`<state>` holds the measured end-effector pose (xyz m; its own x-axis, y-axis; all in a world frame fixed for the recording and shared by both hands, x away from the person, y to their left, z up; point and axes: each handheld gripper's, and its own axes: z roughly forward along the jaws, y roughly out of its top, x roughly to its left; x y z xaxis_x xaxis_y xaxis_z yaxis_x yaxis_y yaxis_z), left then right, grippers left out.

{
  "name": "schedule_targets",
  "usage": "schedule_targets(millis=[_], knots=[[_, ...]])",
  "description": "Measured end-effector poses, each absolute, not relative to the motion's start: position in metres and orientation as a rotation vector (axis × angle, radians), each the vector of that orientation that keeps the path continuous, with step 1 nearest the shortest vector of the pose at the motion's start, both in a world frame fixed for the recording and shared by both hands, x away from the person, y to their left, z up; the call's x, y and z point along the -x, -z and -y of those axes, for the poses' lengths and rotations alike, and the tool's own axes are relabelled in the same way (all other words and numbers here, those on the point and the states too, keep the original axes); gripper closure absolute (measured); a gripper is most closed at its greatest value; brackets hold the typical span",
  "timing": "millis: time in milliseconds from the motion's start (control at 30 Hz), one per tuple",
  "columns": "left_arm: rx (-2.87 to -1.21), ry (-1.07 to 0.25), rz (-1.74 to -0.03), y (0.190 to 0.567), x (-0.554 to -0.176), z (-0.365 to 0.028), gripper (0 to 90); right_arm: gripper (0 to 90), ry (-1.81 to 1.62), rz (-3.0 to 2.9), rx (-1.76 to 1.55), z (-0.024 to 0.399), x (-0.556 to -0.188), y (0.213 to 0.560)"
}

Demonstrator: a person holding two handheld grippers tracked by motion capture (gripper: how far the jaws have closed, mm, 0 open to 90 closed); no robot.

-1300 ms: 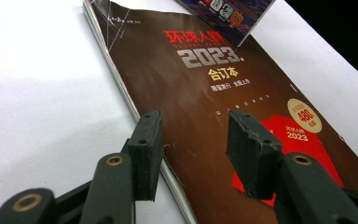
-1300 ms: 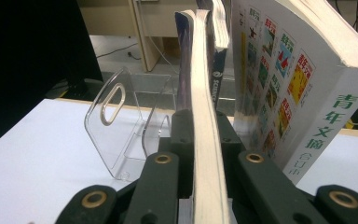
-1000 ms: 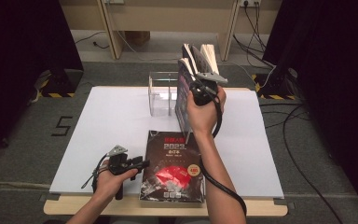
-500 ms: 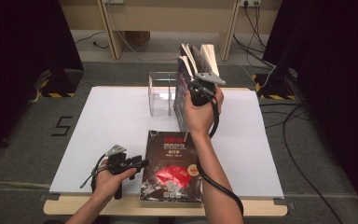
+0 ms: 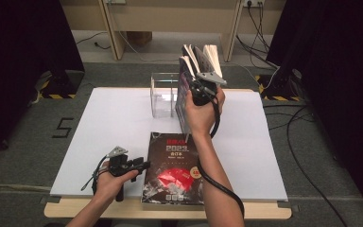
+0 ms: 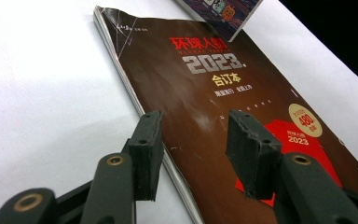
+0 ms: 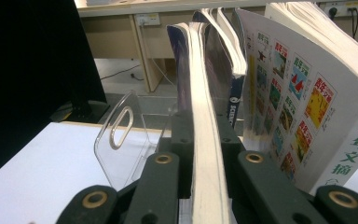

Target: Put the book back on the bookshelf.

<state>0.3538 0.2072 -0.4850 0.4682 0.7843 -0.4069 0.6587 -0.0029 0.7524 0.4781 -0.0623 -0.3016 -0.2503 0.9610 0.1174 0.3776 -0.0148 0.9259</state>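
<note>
Since the earlier high views almost nothing has moved: both hands sit where they were, the right hand perhaps a touch lower against the standing books.

In the high view the right gripper [image 5: 203, 87] is raised at upper centre of the frame, its jaws clamped on the edge of an upright book [image 5: 185, 94] that stands on the white surface [image 5: 113, 127]. The right gripper view shows this closely: the two black jaws rise from the bottom edge on either side of the book's [image 7: 205, 140] pale page block, pressed against it. To its right in that view stands a white-spined magazine [image 7: 307, 102] with rows of small colourful covers printed on it, leaning a little. At the left of that view a clear acrylic holder [image 7: 121, 135] with an oval slot stands just beside the held book; in the high view it [image 5: 163, 94] lies left of the books.

The left gripper [image 5: 139, 165] rests low at lower left of the high view, on the surface, pointing toward a dark 2023 magazine [image 5: 175, 170] lying flat at bottom centre. In the left gripper view its jaws stand moderately apart, holding nothing, straddling the magazine's [image 6: 214, 116] left edge.
</note>
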Motion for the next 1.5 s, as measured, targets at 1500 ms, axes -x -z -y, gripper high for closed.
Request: schedule_targets(millis=[1500], knots=[[-1.699,-0.172,-1.251,0.485,-0.356,-0.212,55.3,82.9,-1.267,-1.608,-1.385,0.055,-0.499,0.297]])
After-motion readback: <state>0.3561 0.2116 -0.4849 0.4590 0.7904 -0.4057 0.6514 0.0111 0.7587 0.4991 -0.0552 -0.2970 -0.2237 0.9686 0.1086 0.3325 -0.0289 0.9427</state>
